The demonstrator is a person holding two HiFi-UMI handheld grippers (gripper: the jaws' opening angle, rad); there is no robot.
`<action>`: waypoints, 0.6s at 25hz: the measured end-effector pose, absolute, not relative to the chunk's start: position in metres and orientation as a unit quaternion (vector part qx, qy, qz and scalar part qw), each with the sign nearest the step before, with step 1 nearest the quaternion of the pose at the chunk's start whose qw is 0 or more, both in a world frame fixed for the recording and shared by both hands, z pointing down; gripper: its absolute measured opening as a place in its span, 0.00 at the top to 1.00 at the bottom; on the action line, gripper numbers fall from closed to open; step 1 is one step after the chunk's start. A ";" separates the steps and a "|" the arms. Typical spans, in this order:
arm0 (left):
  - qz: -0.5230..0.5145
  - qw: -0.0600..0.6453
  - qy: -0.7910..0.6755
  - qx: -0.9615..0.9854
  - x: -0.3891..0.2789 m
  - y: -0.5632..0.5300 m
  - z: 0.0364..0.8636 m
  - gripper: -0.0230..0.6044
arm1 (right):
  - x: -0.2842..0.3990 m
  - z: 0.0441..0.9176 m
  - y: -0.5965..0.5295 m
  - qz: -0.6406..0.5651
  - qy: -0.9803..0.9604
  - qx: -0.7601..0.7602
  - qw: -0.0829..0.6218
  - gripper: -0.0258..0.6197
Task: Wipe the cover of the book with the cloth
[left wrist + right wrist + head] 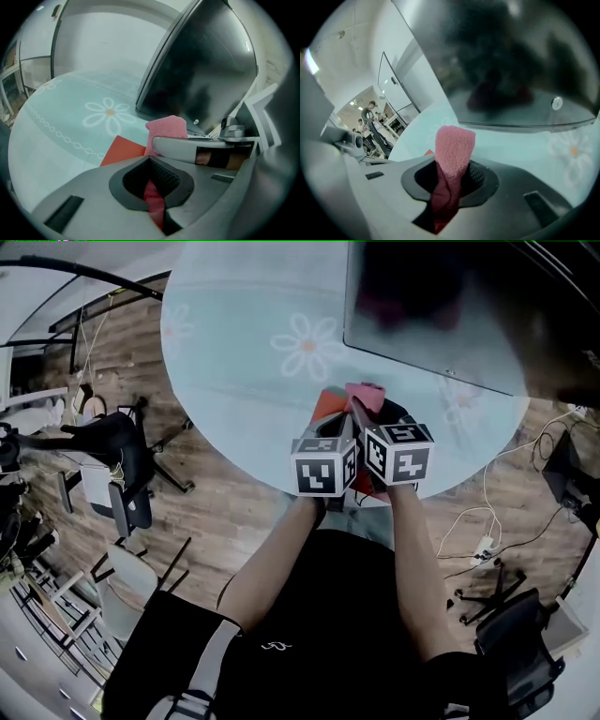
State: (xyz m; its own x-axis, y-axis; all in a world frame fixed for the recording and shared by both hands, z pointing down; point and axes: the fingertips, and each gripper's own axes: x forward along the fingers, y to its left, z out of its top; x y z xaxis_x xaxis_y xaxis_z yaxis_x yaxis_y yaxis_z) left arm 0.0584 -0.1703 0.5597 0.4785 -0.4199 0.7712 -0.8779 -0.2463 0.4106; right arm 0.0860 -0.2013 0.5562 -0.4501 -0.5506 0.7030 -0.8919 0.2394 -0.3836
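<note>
Head view: the left gripper (336, 432) and right gripper (367, 423) meet over a red book (326, 407) lying flat at the near edge of a round, daisy-printed table (234, 362). The grippers mostly cover the book, so its long axis is unclear. The floor (225, 512) is wood.

Left gripper view: the jaws pinch a thin reddish strip, seemingly the cloth (166, 130).

Right gripper view: the jaws clamp the pink cloth, which stands upright with its tip towards a dark panel (511, 56).

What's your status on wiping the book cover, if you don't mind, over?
Right gripper shut on cloth. Left gripper shut on a reddish strip, likely same cloth. Book on table beneath both. Nothing blocking.
</note>
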 end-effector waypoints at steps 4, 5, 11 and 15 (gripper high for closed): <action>0.271 0.424 -0.435 0.747 0.069 -0.165 0.560 0.94 | 0.096 0.556 -0.196 0.387 -0.758 0.478 0.220 0.81; 0.274 0.423 -0.433 0.747 0.071 -0.163 0.560 0.94 | 0.098 0.556 -0.194 0.387 -0.758 0.478 0.219 0.81; 0.292 0.412 -0.421 0.754 0.084 -0.156 0.561 0.94 | 0.112 0.556 -0.186 0.392 -0.756 0.478 0.215 0.81; 0.297 0.405 -0.412 0.760 0.093 -0.150 0.560 0.94 | 0.121 0.557 -0.180 0.391 -0.753 0.483 0.215 0.81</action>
